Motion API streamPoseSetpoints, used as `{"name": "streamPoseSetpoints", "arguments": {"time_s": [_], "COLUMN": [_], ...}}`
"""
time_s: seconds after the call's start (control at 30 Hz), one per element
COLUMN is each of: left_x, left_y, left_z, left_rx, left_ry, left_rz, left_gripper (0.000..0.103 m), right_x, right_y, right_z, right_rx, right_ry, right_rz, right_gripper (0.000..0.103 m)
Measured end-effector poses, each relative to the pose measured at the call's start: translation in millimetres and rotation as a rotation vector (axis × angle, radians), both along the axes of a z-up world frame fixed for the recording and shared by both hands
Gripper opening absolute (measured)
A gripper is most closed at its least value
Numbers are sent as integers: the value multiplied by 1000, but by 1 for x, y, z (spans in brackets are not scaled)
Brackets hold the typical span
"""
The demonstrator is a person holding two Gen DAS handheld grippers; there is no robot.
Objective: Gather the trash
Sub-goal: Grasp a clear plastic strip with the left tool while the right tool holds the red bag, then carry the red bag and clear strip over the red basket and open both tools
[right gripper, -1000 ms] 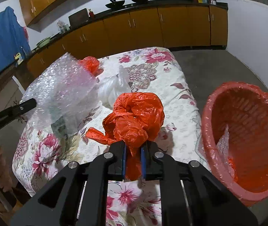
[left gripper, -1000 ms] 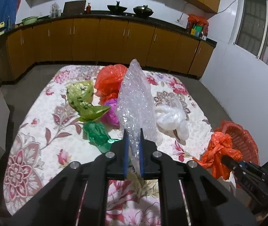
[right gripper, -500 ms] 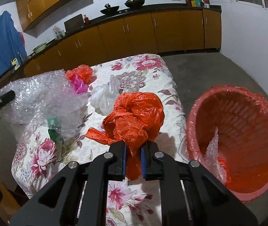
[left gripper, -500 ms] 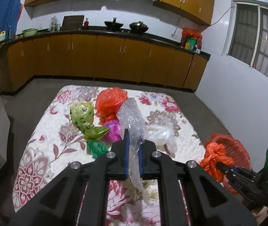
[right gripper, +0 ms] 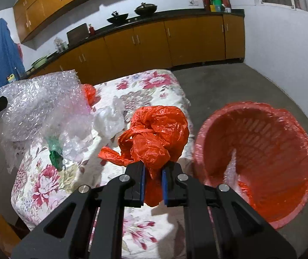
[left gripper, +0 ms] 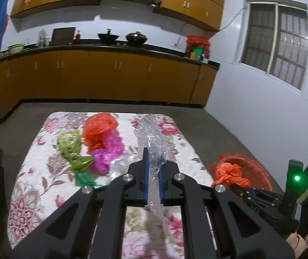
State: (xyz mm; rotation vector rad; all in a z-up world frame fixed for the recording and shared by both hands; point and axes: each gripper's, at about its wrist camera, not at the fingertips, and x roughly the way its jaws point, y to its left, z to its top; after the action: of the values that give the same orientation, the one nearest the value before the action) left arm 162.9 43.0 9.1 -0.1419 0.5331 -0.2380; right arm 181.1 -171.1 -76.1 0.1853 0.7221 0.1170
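Note:
My left gripper is shut on a sheet of clear bubble wrap and holds it above the floral table; the wrap also shows in the right wrist view. My right gripper is shut on a crumpled orange plastic bag, held near the table's right edge beside the red basket. The bag and basket also show in the left wrist view.
On the table lie an orange bag, a pink bag, a yellow-green bag, a green wrapper and a white bag. The basket holds some clear and orange plastic. Kitchen cabinets line the far wall.
Both grippers have risen and pulled back from the table with their loads. The right gripper has swung its orange bag closer to the basket.

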Motion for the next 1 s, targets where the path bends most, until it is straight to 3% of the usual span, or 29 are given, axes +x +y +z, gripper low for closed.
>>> {"name": "streamPoseSetpoints", "arguments": {"time_s": [0.3,1.0], "left_x": [0,16], "left_y": [-52,-182], "left_z": [6,-21], "left_rx": [-37,-93], "left_ry": [-27,1], "left_rz": [-116,-340], "left_gripper": [9,8], "right_x": [-13,-51], "right_y": [-34,-134], "right_z": [14,42], "right_rx": [-27,-58], "right_ry": [-34,-106], "right_rz": [-88,-334], "right_gripper": [12,12]}}
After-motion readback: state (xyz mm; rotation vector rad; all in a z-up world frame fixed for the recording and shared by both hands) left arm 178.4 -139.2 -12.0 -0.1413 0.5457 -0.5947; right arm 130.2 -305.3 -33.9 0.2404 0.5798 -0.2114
